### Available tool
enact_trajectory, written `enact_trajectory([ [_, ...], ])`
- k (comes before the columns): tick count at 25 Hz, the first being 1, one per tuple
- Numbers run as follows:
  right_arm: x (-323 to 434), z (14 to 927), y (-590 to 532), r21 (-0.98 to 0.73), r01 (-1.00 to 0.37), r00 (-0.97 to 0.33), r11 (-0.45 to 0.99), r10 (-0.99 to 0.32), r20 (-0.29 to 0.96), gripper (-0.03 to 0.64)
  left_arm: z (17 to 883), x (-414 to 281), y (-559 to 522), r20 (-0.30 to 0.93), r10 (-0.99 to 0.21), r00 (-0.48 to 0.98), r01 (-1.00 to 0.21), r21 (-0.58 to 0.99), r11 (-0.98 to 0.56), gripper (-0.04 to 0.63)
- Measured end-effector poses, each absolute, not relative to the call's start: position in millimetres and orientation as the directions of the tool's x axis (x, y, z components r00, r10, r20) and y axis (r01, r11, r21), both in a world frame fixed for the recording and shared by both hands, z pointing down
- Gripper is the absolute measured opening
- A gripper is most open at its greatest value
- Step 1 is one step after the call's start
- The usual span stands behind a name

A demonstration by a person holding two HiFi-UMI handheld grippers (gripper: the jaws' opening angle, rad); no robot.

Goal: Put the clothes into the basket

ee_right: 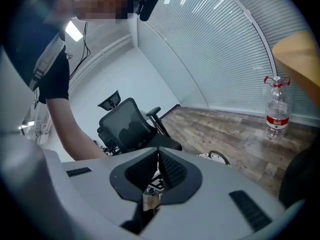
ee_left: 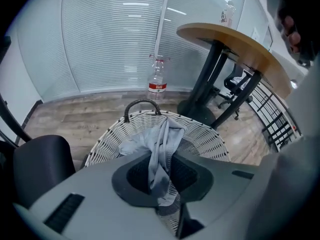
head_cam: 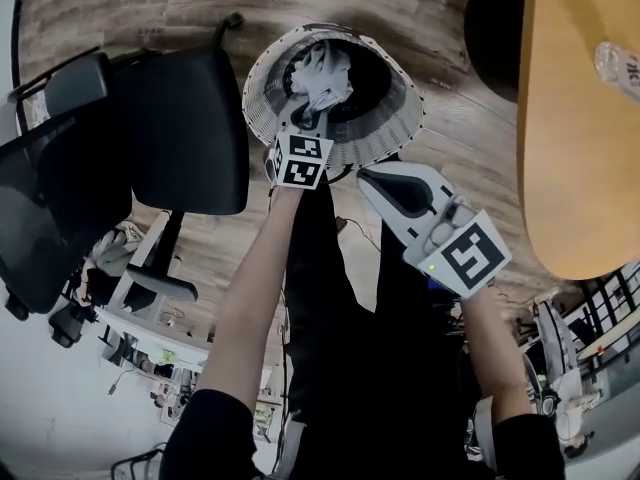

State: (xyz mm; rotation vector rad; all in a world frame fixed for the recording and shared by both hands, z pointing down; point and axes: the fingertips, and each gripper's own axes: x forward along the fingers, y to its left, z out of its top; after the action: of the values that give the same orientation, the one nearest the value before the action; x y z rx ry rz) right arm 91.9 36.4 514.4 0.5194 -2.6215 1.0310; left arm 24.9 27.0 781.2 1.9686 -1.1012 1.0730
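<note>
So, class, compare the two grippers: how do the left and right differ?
The left gripper is clamped on a grey garment; the right gripper is shut on nothing. The left gripper hangs over the white basket; the right gripper sits beside its rim. Both carry marker cubes.

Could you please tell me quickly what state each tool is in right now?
Left tool: closed on the grey garment, above the basket.
Right tool: closed, nothing between its jaws.

Black short sleeves (head_cam: 212,430); left hand-held gripper (head_cam: 305,105) and right hand-held gripper (head_cam: 368,178) grey, with marker cubes (head_cam: 301,160).
</note>
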Motion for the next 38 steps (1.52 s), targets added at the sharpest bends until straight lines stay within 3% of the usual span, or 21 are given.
enact_trajectory([
  [25, 106, 646, 42, -0.621, -0.585, -0.807, 0.521, -0.294, 0.513, 0.017, 986, 2, 10, 0.937, -0.204, 0.283, -0.813, 0.121, -0.569, 0.074],
  [38, 102, 678, 72, -0.630, -0.592, -0.796, 0.502, -0.244, 0.554, 0.017, 1066, -9, 8, 0.974, -0.097, 0.207, -0.836, 0.125, -0.535, 0.077],
])
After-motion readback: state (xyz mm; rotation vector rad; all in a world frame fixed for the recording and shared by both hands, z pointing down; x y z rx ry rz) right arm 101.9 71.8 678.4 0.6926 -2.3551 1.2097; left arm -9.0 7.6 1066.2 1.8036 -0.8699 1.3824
